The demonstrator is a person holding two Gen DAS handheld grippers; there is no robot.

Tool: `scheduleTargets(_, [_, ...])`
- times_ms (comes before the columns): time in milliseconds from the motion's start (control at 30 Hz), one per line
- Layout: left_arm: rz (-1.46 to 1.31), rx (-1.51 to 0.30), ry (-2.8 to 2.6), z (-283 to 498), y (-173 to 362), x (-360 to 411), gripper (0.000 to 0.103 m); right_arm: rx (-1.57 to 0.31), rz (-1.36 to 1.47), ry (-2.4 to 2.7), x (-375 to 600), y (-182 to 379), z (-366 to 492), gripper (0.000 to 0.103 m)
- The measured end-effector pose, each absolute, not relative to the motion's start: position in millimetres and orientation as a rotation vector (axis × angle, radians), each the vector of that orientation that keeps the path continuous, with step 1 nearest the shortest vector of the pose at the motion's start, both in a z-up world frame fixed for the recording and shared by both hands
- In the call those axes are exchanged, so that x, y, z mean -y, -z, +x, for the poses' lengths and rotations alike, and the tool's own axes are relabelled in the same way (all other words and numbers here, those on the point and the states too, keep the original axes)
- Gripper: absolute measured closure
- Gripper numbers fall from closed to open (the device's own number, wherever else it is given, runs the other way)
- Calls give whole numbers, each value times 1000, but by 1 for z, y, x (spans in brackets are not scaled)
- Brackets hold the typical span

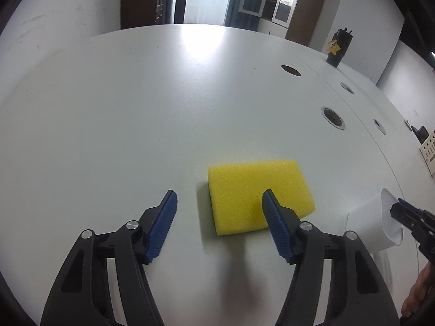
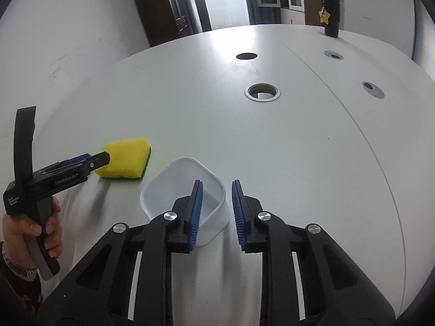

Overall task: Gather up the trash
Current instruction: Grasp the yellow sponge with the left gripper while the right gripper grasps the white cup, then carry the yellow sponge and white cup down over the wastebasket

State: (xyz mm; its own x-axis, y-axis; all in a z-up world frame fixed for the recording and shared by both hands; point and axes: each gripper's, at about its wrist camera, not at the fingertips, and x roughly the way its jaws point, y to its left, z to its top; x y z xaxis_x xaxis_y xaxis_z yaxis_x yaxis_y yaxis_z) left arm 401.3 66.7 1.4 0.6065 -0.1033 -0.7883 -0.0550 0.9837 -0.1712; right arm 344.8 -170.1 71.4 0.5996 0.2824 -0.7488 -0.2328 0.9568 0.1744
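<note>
My right gripper (image 2: 217,212) straddles the near wall of the white bin (image 2: 174,187), one pad inside and one outside; the jaws are narrow, but I cannot tell if they pinch the rim yet. My left gripper (image 1: 218,206) stands apart, one finger over the yellow sponge (image 1: 244,187) on the table (image 1: 163,108). I judge this the grasping step: next, secure both grips.

Left claw (image 1: 218,198) angled down, jaws apart. Right claw (image 2: 217,190) angled down, jaws narrowly parted.
</note>
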Motion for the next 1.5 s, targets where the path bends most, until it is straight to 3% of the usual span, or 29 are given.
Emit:
scheduleTargets(133, [-194,-962,66,410,8,-65,45,-876,51,-306,169,-69,344,92])
scheduleTargets(233, [-166,-979,101,408,8,-55,70,-875,55,-335,168,-69,342,95])
scheduleTargets(467, [-61,-923,49,394,-1,-44,83,-837,34,-340,169,-74,321,95])
scheduleTargets(1000, [-99,-710,70,214,-65,-53,84,-703,-24,-392,163,-101,199,95])
scheduleTargets(1500, [-186,-652,61,61,-56,-71,84,-626,-56,-501,156,-102,66,95])
